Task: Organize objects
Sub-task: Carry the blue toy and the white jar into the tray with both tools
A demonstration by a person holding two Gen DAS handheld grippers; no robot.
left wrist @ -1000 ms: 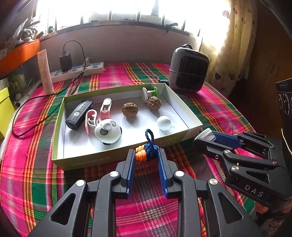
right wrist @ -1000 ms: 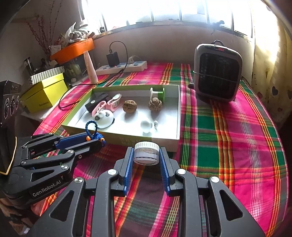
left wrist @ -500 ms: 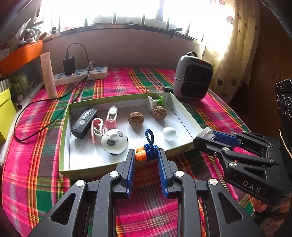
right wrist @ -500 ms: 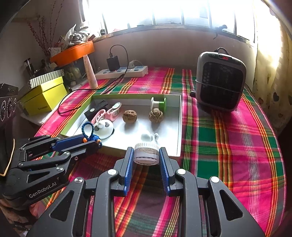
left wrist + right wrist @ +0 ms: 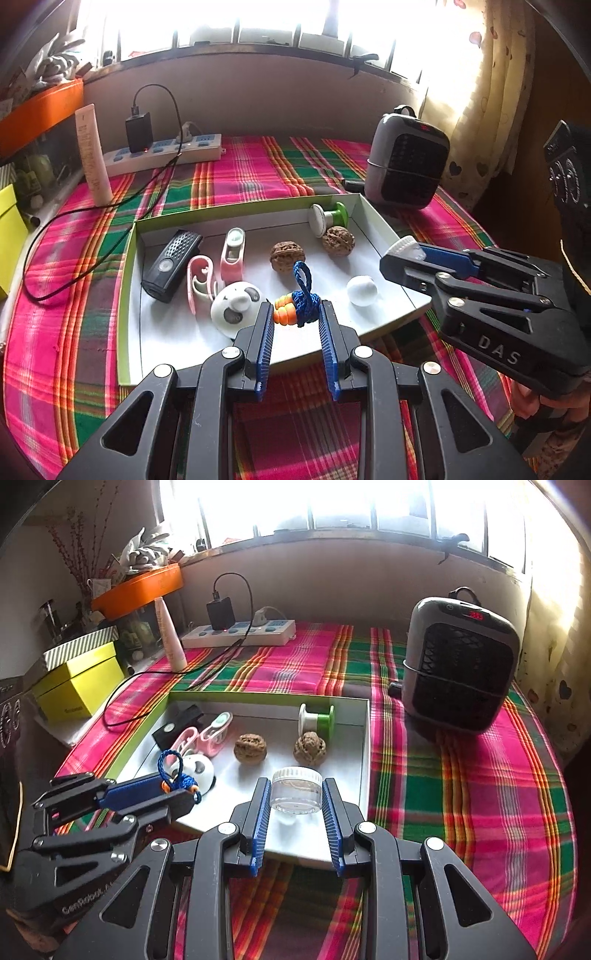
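In the left wrist view, an orange bead charm with a blue cord loop (image 5: 297,308) is pinched between the nearly closed fingers of the left gripper (image 5: 295,321), above the near edge of the green-rimmed tray (image 5: 127,295). In the right wrist view, a small clear jar with a white lid (image 5: 296,789) is clamped by the right gripper (image 5: 296,805) over the tray's near right corner.

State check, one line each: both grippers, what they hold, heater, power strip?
left gripper: shut on blue cord charm
blue cord charm: held above tray
right gripper: shut on clear jar
clear jar: lid on, held above tray
heater: upright, red display lit
power strip: charger plugged in
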